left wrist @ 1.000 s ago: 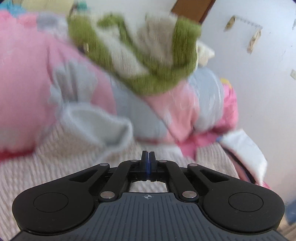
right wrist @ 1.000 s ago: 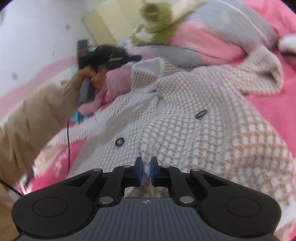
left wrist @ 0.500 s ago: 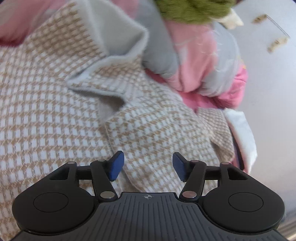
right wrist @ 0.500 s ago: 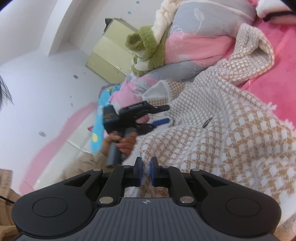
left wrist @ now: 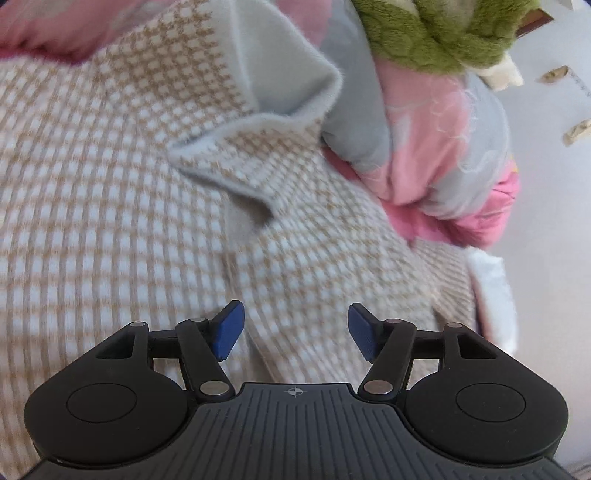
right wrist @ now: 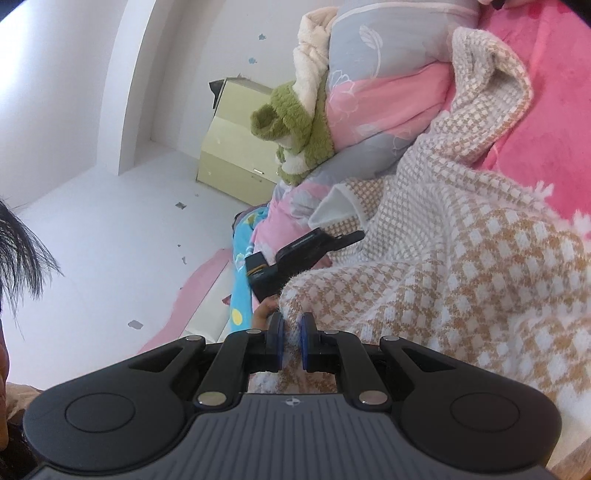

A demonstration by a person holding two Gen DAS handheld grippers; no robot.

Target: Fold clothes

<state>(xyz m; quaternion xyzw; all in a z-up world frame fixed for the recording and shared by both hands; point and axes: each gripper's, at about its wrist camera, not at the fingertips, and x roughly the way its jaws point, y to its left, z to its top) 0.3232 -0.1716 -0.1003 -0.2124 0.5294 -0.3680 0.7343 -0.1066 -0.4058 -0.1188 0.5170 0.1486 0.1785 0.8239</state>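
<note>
**One coat on the bed, right tool pinching its edge**

Largest first: I see one pink bed cover (right wrist: 554, 122) with one rolled quilt (left wrist: 436, 147) in pink and grey lying at its far side. Spread over the cover is the single beige-and-white checked coat (left wrist: 110, 221), its pale collar (left wrist: 280, 103) standing up just beside the quilt. One green plush toy (left wrist: 424, 33) sits on top of the quilt. Against the white wall stands one pale yellow cabinet (right wrist: 236, 155); I cannot tell what is inside it.

My left gripper (left wrist: 293, 330) hangs just above the coat's front. Its jaws have just been opening and now stand wide, with only flat fabric below them and nothing pressed between the pads.

My right gripper (right wrist: 291, 345) is narrowed onto a raised fold of the coat's edge, fabric showing between its blue pads (right wrist: 306, 343).
</note>
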